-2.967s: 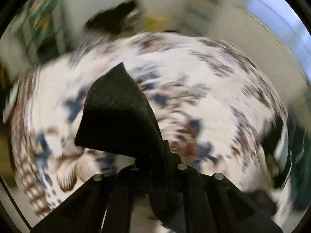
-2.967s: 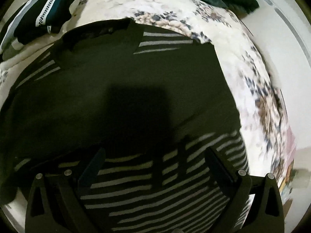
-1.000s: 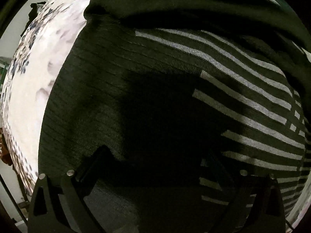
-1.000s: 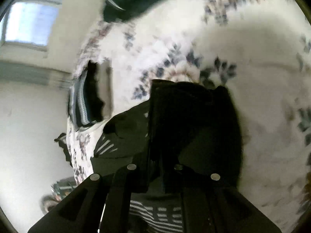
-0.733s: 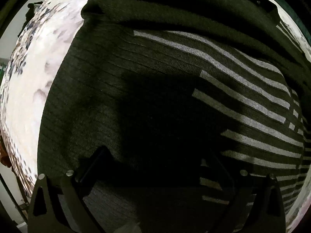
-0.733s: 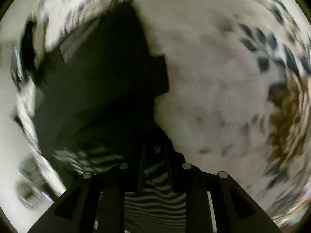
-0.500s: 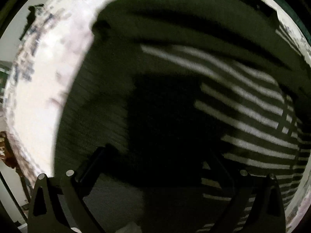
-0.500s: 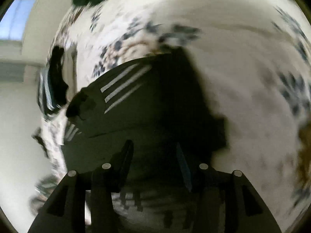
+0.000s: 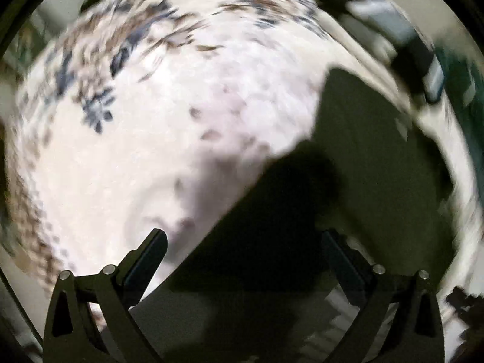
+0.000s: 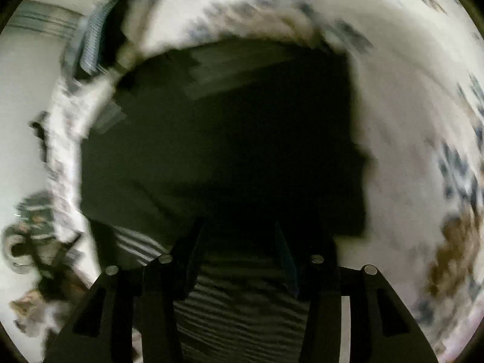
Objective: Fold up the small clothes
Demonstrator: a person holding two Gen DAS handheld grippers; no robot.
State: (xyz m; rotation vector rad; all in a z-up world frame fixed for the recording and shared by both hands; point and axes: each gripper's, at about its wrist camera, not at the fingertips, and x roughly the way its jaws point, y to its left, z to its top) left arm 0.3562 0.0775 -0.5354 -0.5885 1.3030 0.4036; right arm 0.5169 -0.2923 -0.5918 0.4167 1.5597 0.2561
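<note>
A dark green sweater with pale stripes [image 10: 217,139] lies folded on a white floral bedspread [image 9: 151,157]. In the left wrist view the sweater [image 9: 378,166] fills the lower right, blurred by motion. My left gripper [image 9: 245,242] is open and empty, just above the sweater's left edge. My right gripper [image 10: 239,236] is open and empty, low over the sweater's striped near part, its fingers part spread.
Another folded dark garment with pale bands [image 9: 417,48] lies at the far right of the bed, and shows at the upper left in the right wrist view [image 10: 99,39]. The bedspread [image 10: 408,121] extends to the right. Clutter [image 10: 33,242] lies beyond the bed edge.
My right gripper has let go of the sweater and opened, after carrying a fold over. My left gripper has swung left off the sweater, so bedspread now fills its view.
</note>
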